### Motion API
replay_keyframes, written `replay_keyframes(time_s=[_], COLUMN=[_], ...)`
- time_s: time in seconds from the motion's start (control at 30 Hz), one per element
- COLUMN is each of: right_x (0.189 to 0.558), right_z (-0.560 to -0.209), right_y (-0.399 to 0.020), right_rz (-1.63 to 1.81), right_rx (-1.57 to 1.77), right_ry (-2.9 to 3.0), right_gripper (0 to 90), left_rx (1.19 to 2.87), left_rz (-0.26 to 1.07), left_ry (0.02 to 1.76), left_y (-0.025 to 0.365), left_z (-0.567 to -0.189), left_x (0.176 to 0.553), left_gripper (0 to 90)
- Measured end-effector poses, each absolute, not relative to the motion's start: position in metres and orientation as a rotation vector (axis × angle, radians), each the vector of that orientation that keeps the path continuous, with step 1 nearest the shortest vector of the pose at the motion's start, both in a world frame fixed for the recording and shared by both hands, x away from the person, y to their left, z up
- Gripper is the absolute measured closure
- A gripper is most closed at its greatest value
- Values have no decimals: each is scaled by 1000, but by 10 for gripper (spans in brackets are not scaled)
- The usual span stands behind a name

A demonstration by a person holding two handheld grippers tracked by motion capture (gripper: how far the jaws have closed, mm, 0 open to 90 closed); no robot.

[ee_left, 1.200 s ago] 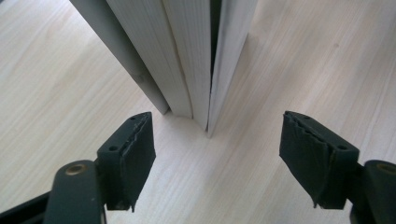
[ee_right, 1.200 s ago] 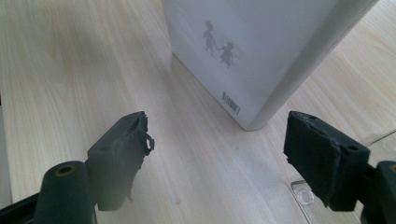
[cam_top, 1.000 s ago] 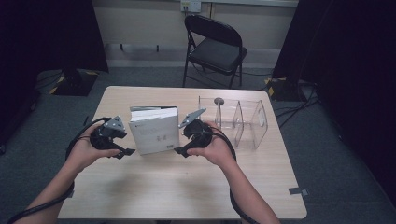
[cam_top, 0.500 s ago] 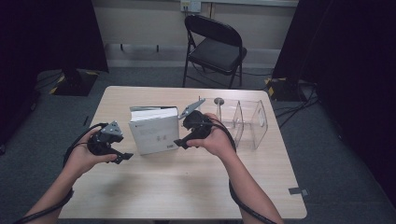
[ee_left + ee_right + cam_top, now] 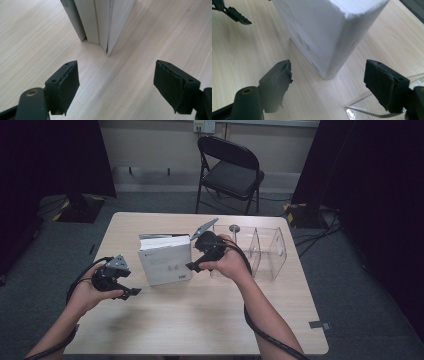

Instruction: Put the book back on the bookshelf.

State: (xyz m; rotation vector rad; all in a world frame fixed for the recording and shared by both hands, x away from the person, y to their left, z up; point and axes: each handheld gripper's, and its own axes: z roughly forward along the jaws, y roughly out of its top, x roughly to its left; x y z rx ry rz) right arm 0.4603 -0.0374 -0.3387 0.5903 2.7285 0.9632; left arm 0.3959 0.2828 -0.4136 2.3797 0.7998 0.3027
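White books (image 5: pixel 165 262) stand upright together near the middle of the table (image 5: pixel 200 320). In the left gripper view their page edges and covers (image 5: pixel 97 22) rise just beyond my left gripper (image 5: pixel 116 85), whose jaws are wide apart over bare wood. The left gripper (image 5: pixel 132 292) sits left of the books, apart from them. My right gripper (image 5: pixel 192 266) hangs at the books' right side, open with nothing between its jaws. In the right gripper view a corner of the white book (image 5: pixel 324 32) stands ahead of the open right gripper (image 5: pixel 328 82), with the left gripper (image 5: pixel 234 12) farther off.
A clear plastic divided holder (image 5: pixel 265 250) stands on the table right of the books, and its edge (image 5: pixel 362 110) shows beside the right jaw. A black folding chair (image 5: pixel 227 170) stands behind the table. Bare wood spreads across the table's front half.
The left hand has slid down and left, away from the books toward the table's front. The right hand has lifted and moved slightly back beside the books.
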Motion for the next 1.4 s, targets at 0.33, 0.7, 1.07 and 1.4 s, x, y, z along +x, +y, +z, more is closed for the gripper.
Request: replay_keyframes(time_s=[0.33, 0.7, 1.07, 1.4], right_x=[470, 480, 490, 496], right_z=[-328, -324, -320, -325], right_y=[-32, -25, -15, 7], right_rz=[951, 944, 910, 922], right_rx=[558, 542, 521, 375], right_ry=[2727, 2730, 2740, 2773], right_gripper=[209, 208, 207, 254], left_rx=[2384, 2402, 2401, 2407], left_rz=[258, 218, 185, 167], left_ry=[803, 789, 796, 782], left_y=[280, 274, 273, 271], left_z=[-431, -449, -465, -475], left_x=[389, 382, 376, 374], left_gripper=[201, 201, 202, 201])
